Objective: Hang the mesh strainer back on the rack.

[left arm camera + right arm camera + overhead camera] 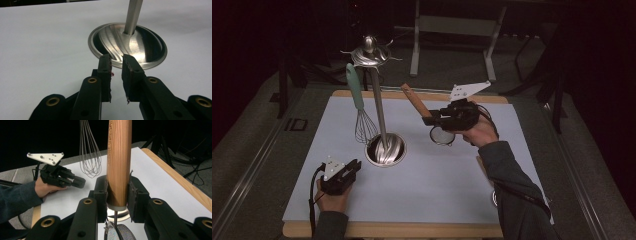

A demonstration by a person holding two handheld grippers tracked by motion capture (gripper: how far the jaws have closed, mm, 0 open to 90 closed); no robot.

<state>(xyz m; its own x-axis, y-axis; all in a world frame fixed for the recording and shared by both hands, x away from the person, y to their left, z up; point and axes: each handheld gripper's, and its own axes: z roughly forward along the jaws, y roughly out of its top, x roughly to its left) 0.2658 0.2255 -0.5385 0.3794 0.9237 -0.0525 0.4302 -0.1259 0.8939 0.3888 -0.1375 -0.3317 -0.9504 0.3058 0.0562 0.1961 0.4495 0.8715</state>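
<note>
High view: we see our right gripper [428, 119] clamped on the strainer's wooden handle [414, 101], holding the strainer [442, 135] above the tabletop [452, 180], beside the metal stand [384, 150] where a whisk [362, 107] hangs. Our left gripper [354, 167] rests near the stand's base, jaws parted on nothing.

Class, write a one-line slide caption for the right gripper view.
Right gripper clamps a strainer's wooden handle above the white mat, whisk hanging behind.
</note>
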